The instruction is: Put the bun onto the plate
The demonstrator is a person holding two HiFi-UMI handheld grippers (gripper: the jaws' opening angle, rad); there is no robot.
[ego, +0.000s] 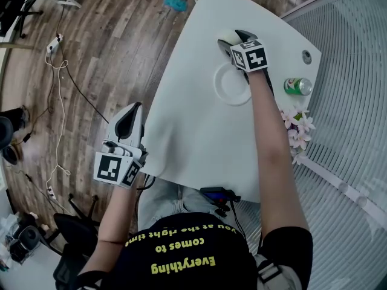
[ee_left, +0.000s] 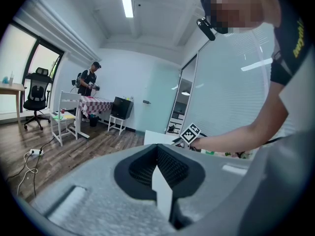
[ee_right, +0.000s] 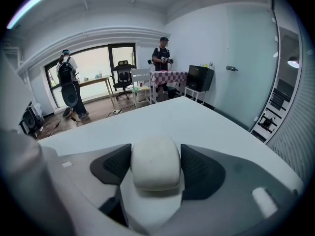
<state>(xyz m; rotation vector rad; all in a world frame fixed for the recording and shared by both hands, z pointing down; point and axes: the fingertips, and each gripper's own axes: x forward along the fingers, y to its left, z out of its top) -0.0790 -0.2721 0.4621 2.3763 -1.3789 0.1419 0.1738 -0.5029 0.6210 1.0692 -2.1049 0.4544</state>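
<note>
The bun [ee_right: 155, 163], pale and rounded, sits between the two jaws of the right gripper [ee_right: 156, 149]. Their dark pads lie against its left and right sides, so the gripper is pinching it. From the head view the bun [ego: 225, 35] is at the far part of the white table [ego: 199, 132], just beyond the far rim of the plate [ego: 230, 88]. I cannot tell whether it rests on the table top or is lifted just off it. The right gripper [ego: 234, 41] reaches it from the near side, tilted downward, with the person's right arm [ego: 272, 150] stretched over the table along the right edge of the plate. The plate is round, white and bare.

To the right of the plate a green can [ego: 297, 86] lies on its side. Nearer than the can, a bunch of pale pink flowers [ego: 296, 128] sits at the table's right edge.

The left gripper [ego: 129, 121] is well apart from all this, held off the table's left edge over the wooden floor [ego: 103, 47]. In its own view the left gripper [ee_left: 160, 168] has its jaws pressed together with nothing between them. A white cable [ego: 59, 101] trails across the floor at the far left.
</note>
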